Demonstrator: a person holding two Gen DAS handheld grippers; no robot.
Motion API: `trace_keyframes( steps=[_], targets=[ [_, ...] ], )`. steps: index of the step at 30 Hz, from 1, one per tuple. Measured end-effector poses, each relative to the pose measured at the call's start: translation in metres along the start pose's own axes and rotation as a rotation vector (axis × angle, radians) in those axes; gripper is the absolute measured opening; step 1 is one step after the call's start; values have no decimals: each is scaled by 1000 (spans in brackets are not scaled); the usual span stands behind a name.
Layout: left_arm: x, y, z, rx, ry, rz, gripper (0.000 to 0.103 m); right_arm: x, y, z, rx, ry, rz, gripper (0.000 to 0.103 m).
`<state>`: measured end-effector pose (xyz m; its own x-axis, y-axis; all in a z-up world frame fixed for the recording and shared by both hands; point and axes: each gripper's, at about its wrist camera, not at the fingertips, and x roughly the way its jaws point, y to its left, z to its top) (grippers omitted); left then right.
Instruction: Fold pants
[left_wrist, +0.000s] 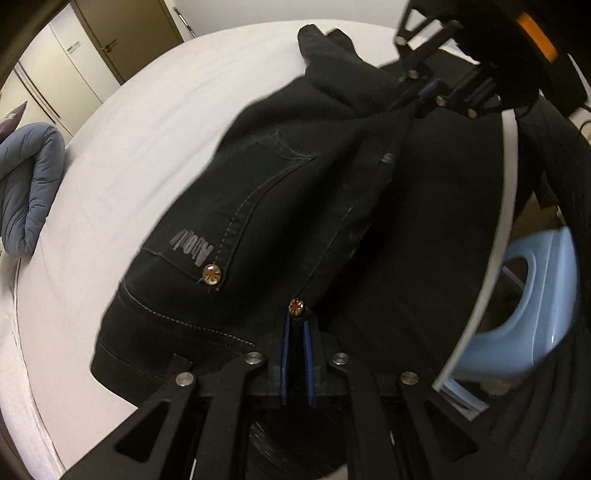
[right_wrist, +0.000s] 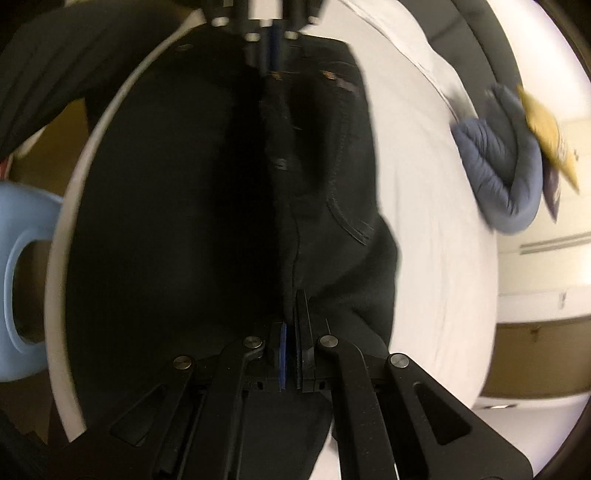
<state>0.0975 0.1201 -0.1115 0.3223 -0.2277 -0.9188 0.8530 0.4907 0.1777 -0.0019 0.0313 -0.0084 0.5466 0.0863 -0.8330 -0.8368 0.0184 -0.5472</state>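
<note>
Left hand-held gripper clenched on the waistband edge of the black pants, blue-lined fingers pinched together just below a metal rivet; a second rivet sits to its left at a pocket corner, beside faded grey lettering. Right hand-held gripper likewise clamped on a dark fold of the same pants, fabric running up from between its fingertips along a centre crease. Each gripper shows in the other's view: the right one at top right of the left wrist view, the left one at top centre of the right wrist view, both gripping the same stretch of cloth from opposite ends. Pants lie partly over a white bed, one side draped toward its near edge; pocket stitching visible. A rolled blue-grey quilt rests on the bed well apart from the pants. A pale blue plastic stool stands beside the bed. Both views motion-blurred; leg ends indistinct
</note>
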Motion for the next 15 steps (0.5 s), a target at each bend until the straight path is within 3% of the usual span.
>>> trace_keyframes(
  steps=[9,15],
  targets=[
    [-1,-3,-28,43,55,1,3,10,80,45,-64,20,-33,2],
    [-6,-10,-36,30,53,3,3,17,89,47,-50,31,-47,2]
  ],
)
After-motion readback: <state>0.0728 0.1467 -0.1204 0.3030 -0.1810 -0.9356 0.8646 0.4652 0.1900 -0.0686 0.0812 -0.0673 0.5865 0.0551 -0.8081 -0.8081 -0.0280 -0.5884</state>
